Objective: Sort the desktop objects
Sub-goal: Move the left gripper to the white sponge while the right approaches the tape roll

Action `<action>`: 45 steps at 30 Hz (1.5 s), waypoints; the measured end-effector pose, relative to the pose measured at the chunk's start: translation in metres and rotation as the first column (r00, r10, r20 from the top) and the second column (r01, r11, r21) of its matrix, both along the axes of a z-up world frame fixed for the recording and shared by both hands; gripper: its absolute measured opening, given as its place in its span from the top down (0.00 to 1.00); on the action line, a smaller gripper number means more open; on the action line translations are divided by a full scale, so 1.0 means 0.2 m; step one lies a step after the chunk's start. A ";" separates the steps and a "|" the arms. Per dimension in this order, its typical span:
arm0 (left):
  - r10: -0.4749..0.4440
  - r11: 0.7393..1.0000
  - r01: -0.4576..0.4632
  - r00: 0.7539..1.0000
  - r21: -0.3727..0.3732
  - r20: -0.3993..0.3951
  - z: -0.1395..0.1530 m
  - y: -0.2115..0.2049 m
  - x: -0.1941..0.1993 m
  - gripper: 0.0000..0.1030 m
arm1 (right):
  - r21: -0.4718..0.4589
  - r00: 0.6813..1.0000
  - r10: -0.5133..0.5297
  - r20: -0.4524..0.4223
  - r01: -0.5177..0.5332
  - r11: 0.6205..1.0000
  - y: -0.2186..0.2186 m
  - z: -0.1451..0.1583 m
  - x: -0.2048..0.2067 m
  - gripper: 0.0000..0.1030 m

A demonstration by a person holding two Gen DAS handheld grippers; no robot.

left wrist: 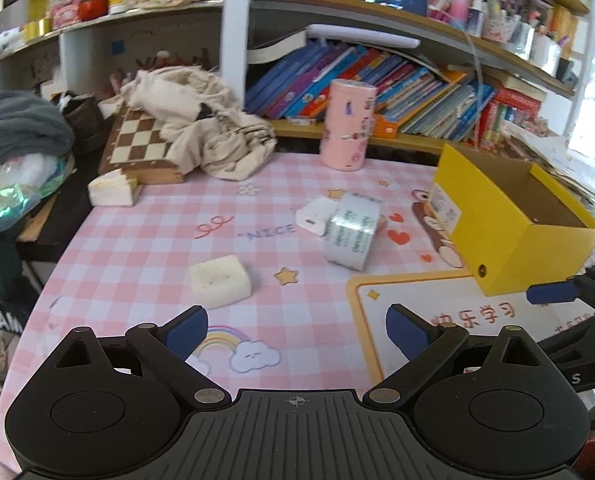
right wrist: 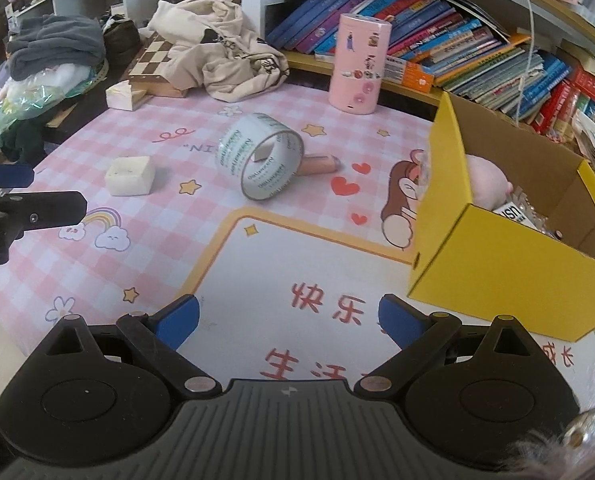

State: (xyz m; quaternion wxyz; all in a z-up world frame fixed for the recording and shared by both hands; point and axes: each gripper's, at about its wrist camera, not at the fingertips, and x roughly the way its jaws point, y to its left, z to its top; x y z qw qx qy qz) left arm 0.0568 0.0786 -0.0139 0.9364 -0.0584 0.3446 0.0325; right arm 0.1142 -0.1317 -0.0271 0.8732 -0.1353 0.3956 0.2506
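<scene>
Both your left claw [left wrist: 297,330] and right claw [right wrist: 289,318] hover wide open and empty over the table [left wrist: 137,240], while the tape roll [right wrist: 259,156], white charger [left wrist: 315,216] and sponge block [left wrist: 220,280] lie left of the yellow box [right wrist: 497,256].

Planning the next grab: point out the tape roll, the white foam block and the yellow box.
tape roll [right wrist: 257,160], right wrist view, outer band.
white foam block [left wrist: 220,280], left wrist view, top face.
yellow box [right wrist: 509,268], right wrist view, front wall.
</scene>
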 end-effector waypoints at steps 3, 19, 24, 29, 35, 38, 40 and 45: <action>0.023 1.000 -0.023 1.000 -0.010 -0.013 -0.02 0.03 0.00 0.05 | -0.006 1.000 0.018 -0.003 -0.018 1.000 0.03 -0.01 0.01 0.06; 0.106 0.994 -0.106 0.993 0.004 -0.055 -0.08 0.09 0.10 0.05 | -0.004 0.996 0.089 -0.013 -0.089 0.996 0.13 -0.04 0.19 0.06; 0.147 0.989 -0.147 0.986 -0.003 -0.082 -0.12 0.12 0.18 0.05 | -0.001 0.993 0.116 -0.014 -0.116 0.993 0.19 -0.04 0.29 0.06; 0.168 0.986 -0.170 0.980 -0.005 -0.104 -0.16 0.15 0.25 0.05 | -0.006 0.990 0.139 -0.026 -0.140 0.990 0.24 -0.06 0.37 0.06; 0.202 0.979 -0.205 0.971 -0.007 -0.127 -0.21 0.19 0.34 0.05 | -0.011 0.986 0.159 -0.043 -0.160 0.987 0.28 -0.09 0.48 0.06; 0.215 0.976 -0.218 0.968 -0.011 -0.133 -0.24 0.21 0.38 0.05 | -0.012 0.985 0.167 -0.038 -0.168 0.986 0.31 -0.10 0.53 0.06; 0.221 0.974 -0.226 0.965 -0.019 -0.139 -0.26 0.24 0.41 0.06 | -0.009 0.985 0.167 -0.034 -0.168 0.986 0.33 -0.11 0.56 0.06; 0.238 0.970 -0.243 0.957 -0.010 -0.166 -0.31 0.30 0.49 0.06 | 0.006 0.986 0.163 -0.040 -0.163 0.987 0.38 -0.13 0.65 0.06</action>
